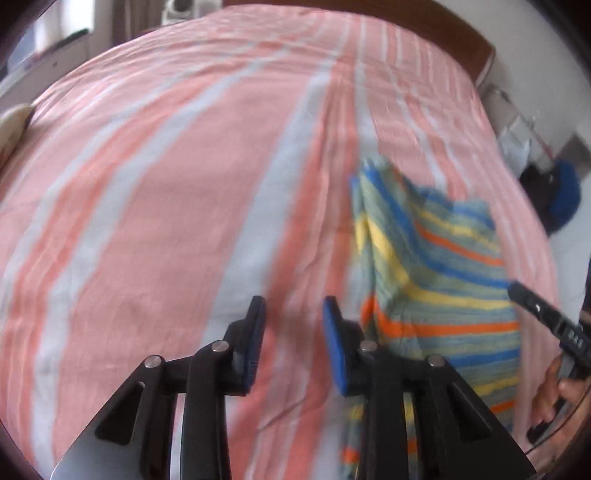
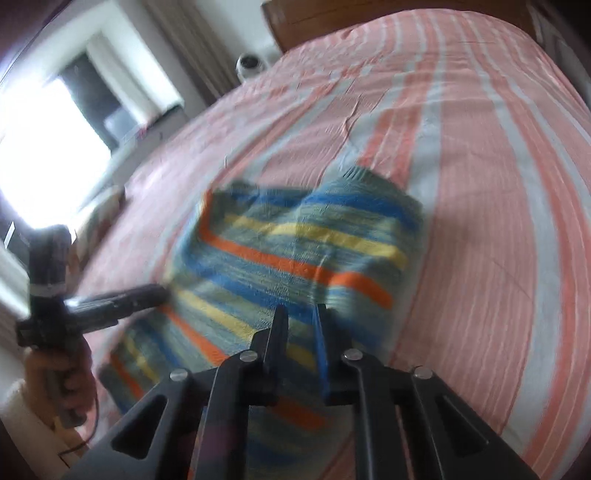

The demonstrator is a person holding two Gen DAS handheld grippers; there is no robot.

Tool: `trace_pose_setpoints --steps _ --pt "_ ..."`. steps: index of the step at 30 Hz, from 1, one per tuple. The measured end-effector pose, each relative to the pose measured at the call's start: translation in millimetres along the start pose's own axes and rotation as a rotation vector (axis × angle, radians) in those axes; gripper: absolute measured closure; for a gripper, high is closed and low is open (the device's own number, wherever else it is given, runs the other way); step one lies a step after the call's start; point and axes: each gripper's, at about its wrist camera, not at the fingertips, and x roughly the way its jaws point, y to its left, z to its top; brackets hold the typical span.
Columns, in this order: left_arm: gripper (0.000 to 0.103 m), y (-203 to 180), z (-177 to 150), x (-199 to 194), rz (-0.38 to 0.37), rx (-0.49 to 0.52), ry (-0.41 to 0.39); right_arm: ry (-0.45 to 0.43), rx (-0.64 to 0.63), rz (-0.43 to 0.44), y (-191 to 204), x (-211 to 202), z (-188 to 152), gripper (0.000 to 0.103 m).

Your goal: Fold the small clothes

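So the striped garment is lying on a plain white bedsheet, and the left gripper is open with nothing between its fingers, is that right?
Not quite. The bedsheet is not plain white; it has pink and white stripes, as the left wrist view shows. The rest holds: the striped garment lies on it, and the left gripper is open with nothing between its fingers.

You see a pink-and-white striped bedsheet (image 2: 480,184) covering the bed, a brown wooden headboard (image 2: 314,22) at its far edge, and a bright window (image 2: 48,147) beyond its left edge.

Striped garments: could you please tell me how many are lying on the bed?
1: the striped garment lies crumpled on the bed sheet. Others may be outside both views.
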Motion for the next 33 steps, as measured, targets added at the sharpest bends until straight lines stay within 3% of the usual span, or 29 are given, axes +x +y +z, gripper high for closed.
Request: trace_pose_setpoints --steps 1,2,3,4,5,8,10,11,12,13,14,16,18,20,30,33 --pt "0.054 8.3 0.5 -5.6 -0.043 -0.028 -0.007 -0.037 0.032 0.006 -3.6 -15.0 -4.0 0.079" --pt "0.036 14.8 0.8 -10.7 -0.087 -0.051 -0.010 -0.069 0.059 0.017 -7.2 -27.8 -8.7 0.054" --pt "0.022 18.8 0.9 -13.2 -0.140 -0.063 -0.006 -0.095 0.083 0.024 -10.9 -38.1 -13.4 0.040" --pt "0.018 18.1 0.5 -12.6 -0.172 -0.061 0.003 -0.127 0.110 0.032 -14.8 -48.4 -19.8 0.027" --pt "0.017 14.8 0.3 -8.1 -0.208 -0.052 0.027 -0.146 0.144 0.055 -19.2 -56.0 -26.7 0.027" --pt "0.017 -12.4 -3.2 20.3 -0.252 0.017 0.134 -0.072 0.249 0.173 -26.0 -41.6 -32.8 0.027" --pt "0.017 -30.2 -7.1 30.6 -0.226 0.080 0.154 -0.042 0.303 0.211 -27.5 -22.6 -33.6 0.027" --pt "0.021 -38.2 -8.7 32.6 -0.203 0.105 0.148 -0.002 0.329 0.238 -27.6 -6.8 -34.1 0.033" --pt "0.044 -46.5 -9.6 34.6 -0.187 0.120 0.149 0.031 0.354 0.255 -26.7 6.6 -36.4 0.041" --pt "0.085 -52.3 -8.8 38.4 -0.191 0.116 0.163 0.039 0.366 0.238 -23.9 15.4 -38.4 0.059" --pt "0.086 -55.2 -9.9 43.0 -0.203 0.095 0.189 0.036 0.355 0.193 -16.5 21.6 -37.5 0.065" --pt "0.089 -64.3 -13.0 39.5 -0.142 0.106 0.156 0.020 0.251 0.051 6.7 22.6 -33.4 0.071" --pt "0.089 -68.3 -14.4 28.5 -0.126 0.129 0.111 -0.022 0.034 -0.127 47.0 18.7 -32.1 0.073" --pt "0.089 -66.3 -13.4 14.1 -0.145 0.125 0.074 -0.065 -0.068 -0.201 71.8 13.3 -35.5 0.074" --pt "0.089 -84.5 30.8 -75.2 -0.199 0.185 -0.142 -0.290 -0.146 -0.164 112.2 -52.2 -7.7 0.076" --pt "0.088 -80.4 31.6 -73.0 -0.205 0.177 -0.126 -0.349 -0.142 -0.137 121.5 -67.9 8.7 0.076"
